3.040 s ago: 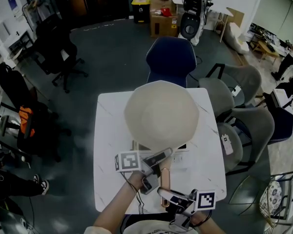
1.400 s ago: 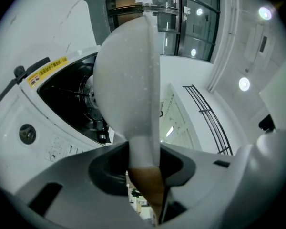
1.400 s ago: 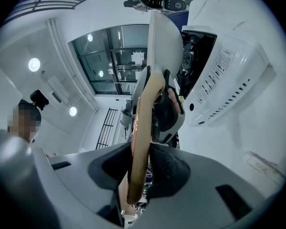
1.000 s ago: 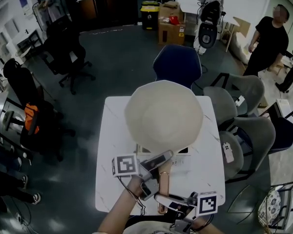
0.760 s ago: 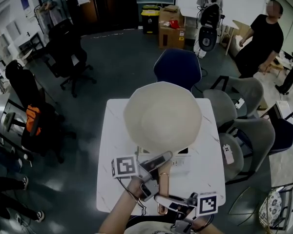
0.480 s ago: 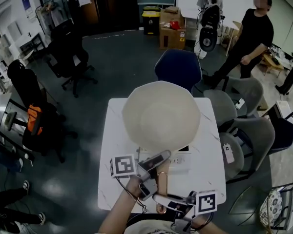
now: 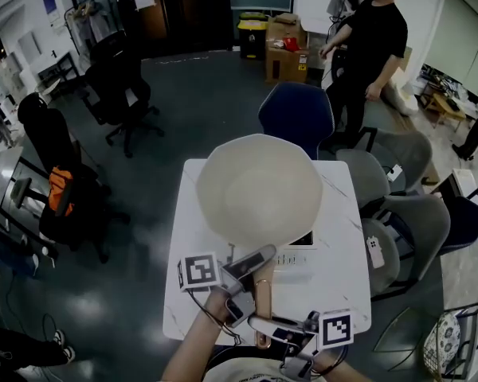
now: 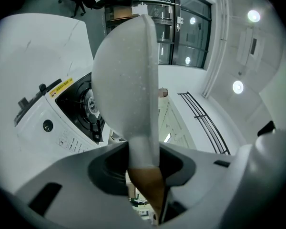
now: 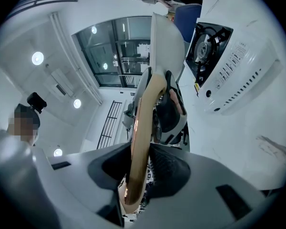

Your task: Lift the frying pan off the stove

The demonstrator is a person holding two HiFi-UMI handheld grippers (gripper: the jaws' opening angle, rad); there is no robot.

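The white tabletop (image 7: 344, 241) fills the middle of the room, with a dark blue chair (image 7: 295, 114) at its far edge and grey chairs (image 7: 414, 213) along its right side. A person in black (image 7: 366, 46) now stands behind the blue chair, having walked in from the far right of the room over the last second.

The cream frying pan (image 7: 259, 191) hangs over the middle of the tabletop, held up in the air. From the left gripper view its base (image 8: 126, 80) is clear of the burner, with a gap between pan and stove. The pan sits a little more to the left over the tabletop than a second ago and is otherwise in the same two-handed hold.

The white portable gas stove (image 7: 293, 258) lies on the tabletop below the pan, only its near edge showing from above. Its burner and control panel (image 9: 229, 70) show in the right gripper view. A yellow label (image 8: 61, 86) on its casing carries print too small to read.

The copper-coloured handle (image 7: 263, 301) runs back from the pan toward the person. The left tool (image 7: 259, 259) is clamped on the handle near the pan. The right tool (image 7: 259, 322) is clamped on the handle's near end. Each tool's cube shows only a square black-and-white marker (image 7: 199, 270), no words.
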